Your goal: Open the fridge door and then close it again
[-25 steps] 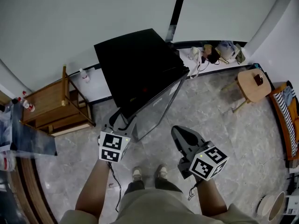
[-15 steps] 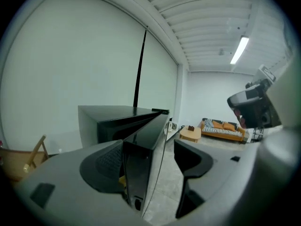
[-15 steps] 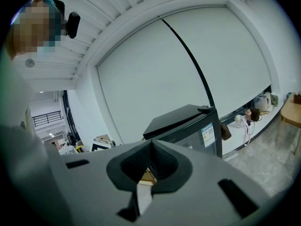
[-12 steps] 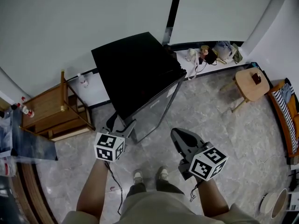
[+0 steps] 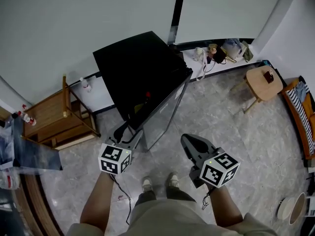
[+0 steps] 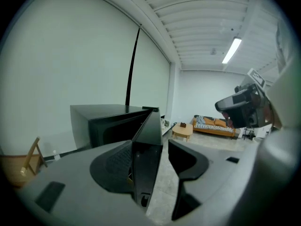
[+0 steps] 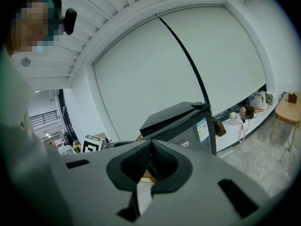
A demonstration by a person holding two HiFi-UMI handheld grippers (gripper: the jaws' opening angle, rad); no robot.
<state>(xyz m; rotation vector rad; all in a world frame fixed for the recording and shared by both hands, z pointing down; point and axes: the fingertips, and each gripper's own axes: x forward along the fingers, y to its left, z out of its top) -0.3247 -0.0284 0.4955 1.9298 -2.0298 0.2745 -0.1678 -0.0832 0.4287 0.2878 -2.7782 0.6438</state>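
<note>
There is one fridge (image 5: 140,77), with two claws before it: the left claw (image 5: 127,132) and the right claw (image 5: 189,142). Around them stand one round stool (image 5: 263,82), one wooden chair (image 5: 51,114) and one sofa (image 5: 299,116). Two shoes (image 5: 145,183) show below.

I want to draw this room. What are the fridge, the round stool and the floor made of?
Fridge: smooth black with a shiny door, likely painted metal or plastic. Stool: pale matte tan, looks wooden. Floor: grey-veined, slightly shiny, probably stone tile.
</note>
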